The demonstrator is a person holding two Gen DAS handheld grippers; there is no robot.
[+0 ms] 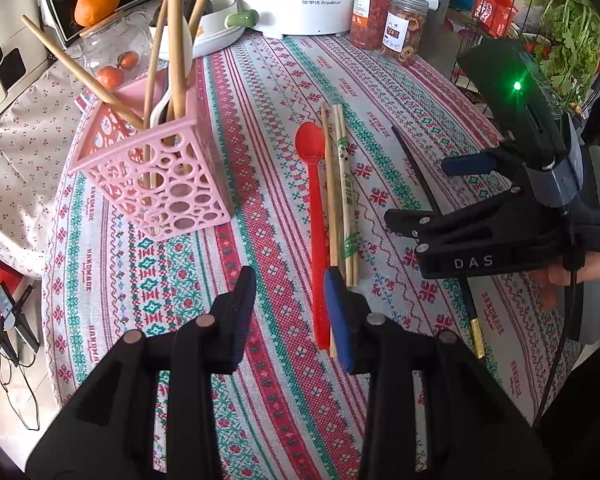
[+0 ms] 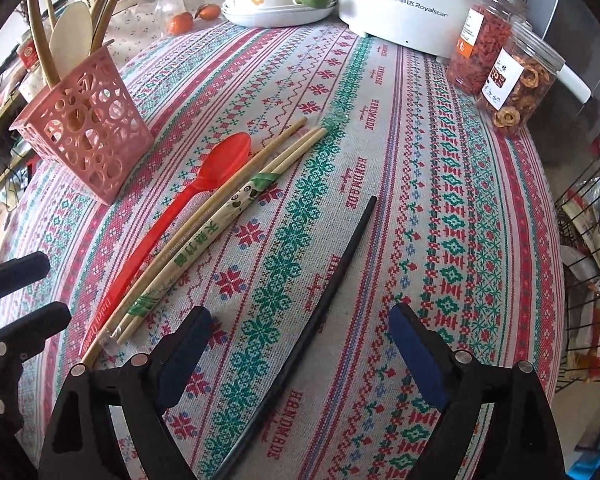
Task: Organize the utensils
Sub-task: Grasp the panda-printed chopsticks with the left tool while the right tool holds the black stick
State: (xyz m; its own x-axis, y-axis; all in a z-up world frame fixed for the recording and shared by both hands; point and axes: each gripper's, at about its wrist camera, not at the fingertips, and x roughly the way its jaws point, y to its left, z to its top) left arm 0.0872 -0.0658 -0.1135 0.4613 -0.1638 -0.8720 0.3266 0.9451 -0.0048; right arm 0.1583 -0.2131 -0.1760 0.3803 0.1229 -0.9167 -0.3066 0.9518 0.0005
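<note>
1. Patterned red-and-green tablecloth point(image 2: 440, 184) is covering the whole table.
2. Right gripper point(image 2: 300, 344) is hanging wide open, empty, straddling the thin black chopstick point(image 2: 332, 280): light, stiff, probably slippery, so I'd pinch mid-shaft.
3. Left gripper point(image 1: 290, 312) is sitting part-open, holding nothing, beside the red plastic spoon point(image 1: 314, 208).
4. Pink perforated plastic holder point(image 1: 160, 176) is standing further back.

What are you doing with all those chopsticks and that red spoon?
A person with a gripper in each hand is tidying utensils into the pink basket, which already holds some chopsticks. The right gripper is open over the black chopstick on the tablecloth, not gripping it. The left gripper holds nothing and hovers by the red spoon and wooden chopsticks lying loose.
</note>
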